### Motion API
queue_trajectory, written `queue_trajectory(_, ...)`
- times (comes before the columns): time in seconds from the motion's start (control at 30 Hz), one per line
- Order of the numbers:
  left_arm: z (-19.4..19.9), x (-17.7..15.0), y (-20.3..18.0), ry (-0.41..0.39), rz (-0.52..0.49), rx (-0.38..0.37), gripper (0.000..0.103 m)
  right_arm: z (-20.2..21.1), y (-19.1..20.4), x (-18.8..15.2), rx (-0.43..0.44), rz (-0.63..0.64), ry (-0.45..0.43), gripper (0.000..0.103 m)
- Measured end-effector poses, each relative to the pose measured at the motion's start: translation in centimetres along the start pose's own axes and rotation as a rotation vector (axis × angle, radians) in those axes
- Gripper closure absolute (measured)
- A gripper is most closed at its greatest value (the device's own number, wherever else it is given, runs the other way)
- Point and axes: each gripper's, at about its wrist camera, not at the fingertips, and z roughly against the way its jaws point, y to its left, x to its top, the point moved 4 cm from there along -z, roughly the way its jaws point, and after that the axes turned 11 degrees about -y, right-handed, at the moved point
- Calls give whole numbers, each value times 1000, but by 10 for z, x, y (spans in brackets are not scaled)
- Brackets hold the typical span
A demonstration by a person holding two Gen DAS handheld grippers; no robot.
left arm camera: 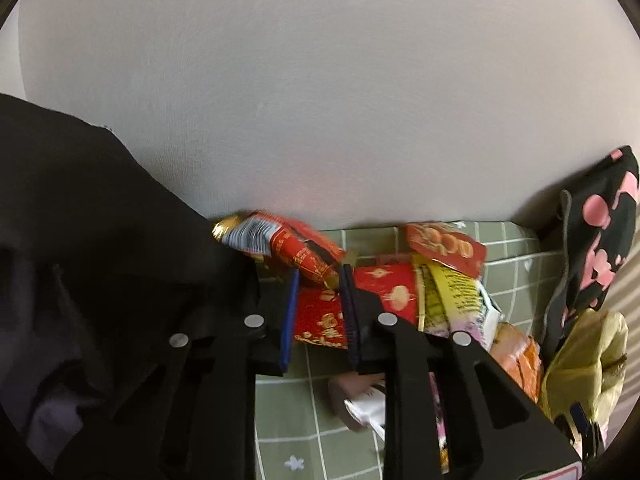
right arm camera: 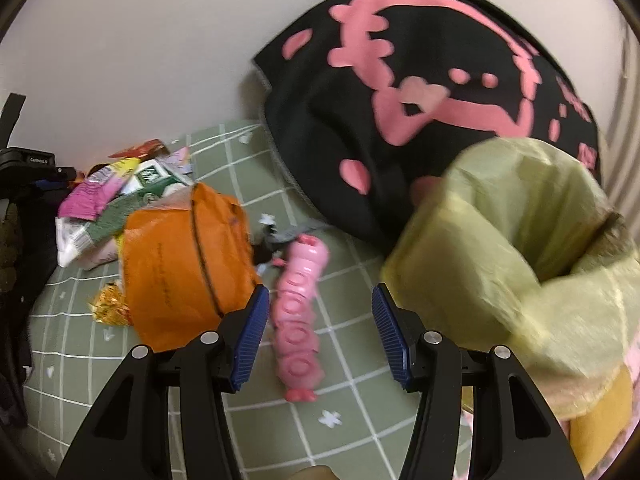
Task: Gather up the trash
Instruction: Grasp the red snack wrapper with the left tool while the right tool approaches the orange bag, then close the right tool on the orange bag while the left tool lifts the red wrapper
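In the left wrist view my left gripper (left arm camera: 320, 282) is shut on a red wrapper with gold print (left arm camera: 320, 322), its blue pads pressing both sides. More wrappers lie around it on the green checked cloth (left arm camera: 312, 432): another red packet (left arm camera: 292, 246), a yellow one (left arm camera: 452, 292), an orange one (left arm camera: 518, 356). In the right wrist view my right gripper (right arm camera: 322, 320) stands open just above the cloth (right arm camera: 352, 400). A pink ribbed plastic piece (right arm camera: 298, 320) lies under its left side, untouched. An orange bag (right arm camera: 184, 264) sits left of it.
A yellow-green trash bag (right arm camera: 500, 264) gapes open at the right, also seen as the bag (left arm camera: 584, 360). A black cushion with pink print (right arm camera: 420, 92) leans on the pale wall (left arm camera: 320, 80). Dark cloth (left arm camera: 100, 260) fills the left. A wrapper pile (right arm camera: 108, 200) lies far left.
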Motion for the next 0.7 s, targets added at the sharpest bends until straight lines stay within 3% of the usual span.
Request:
queue_trajectory(0.33,48,-1,-13,-43,-21,-84,95,-17,39,15,183,70,4,52)
queue_trajectory(0.57,59,-7,-28,-35,-51,-110,95,-43,60,19,215,131,36,53)
queue_trajectory(0.7,58,-9,-35,-39,-71,-127,95,-66,60,16,241,102,112,52)
